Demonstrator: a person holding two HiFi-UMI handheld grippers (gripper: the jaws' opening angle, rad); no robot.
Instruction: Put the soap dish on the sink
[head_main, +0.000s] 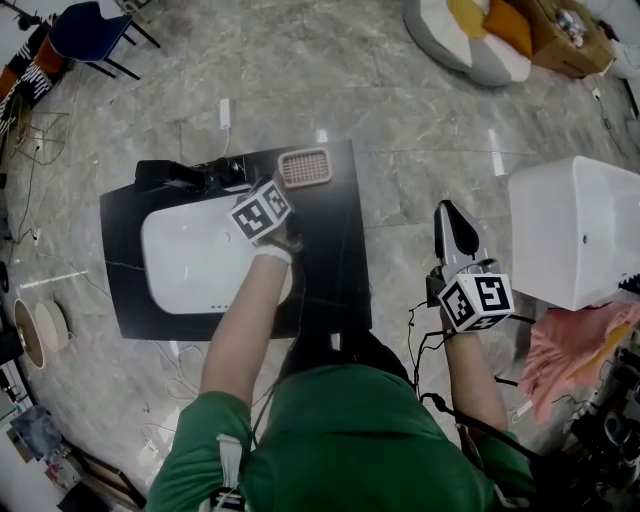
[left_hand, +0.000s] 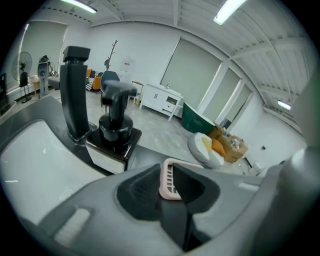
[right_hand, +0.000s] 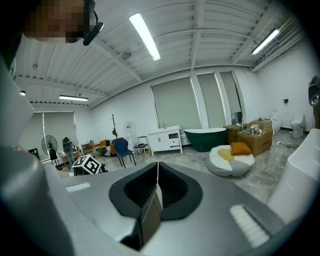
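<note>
The pink slatted soap dish (head_main: 306, 167) lies flat on the black counter (head_main: 340, 270), behind and to the right of the white sink basin (head_main: 190, 260). My left gripper (head_main: 286, 192) reaches over the basin to the dish's near corner. In the left gripper view the dish's rim (left_hand: 168, 181) fills the narrow gap between the jaws of my left gripper (left_hand: 167, 175), which is shut on it. My right gripper (head_main: 447, 209) hangs over the floor right of the counter, jaws together and holding nothing; the same gripper (right_hand: 156, 181) shows a thin closed seam.
A black faucet (left_hand: 75, 95) and a black soap dispenser (left_hand: 116, 122) stand on the counter left of the dish. A white cabinet (head_main: 575, 230) and pink cloth (head_main: 585, 345) sit at the right. Cables (head_main: 425, 340) trail on the floor.
</note>
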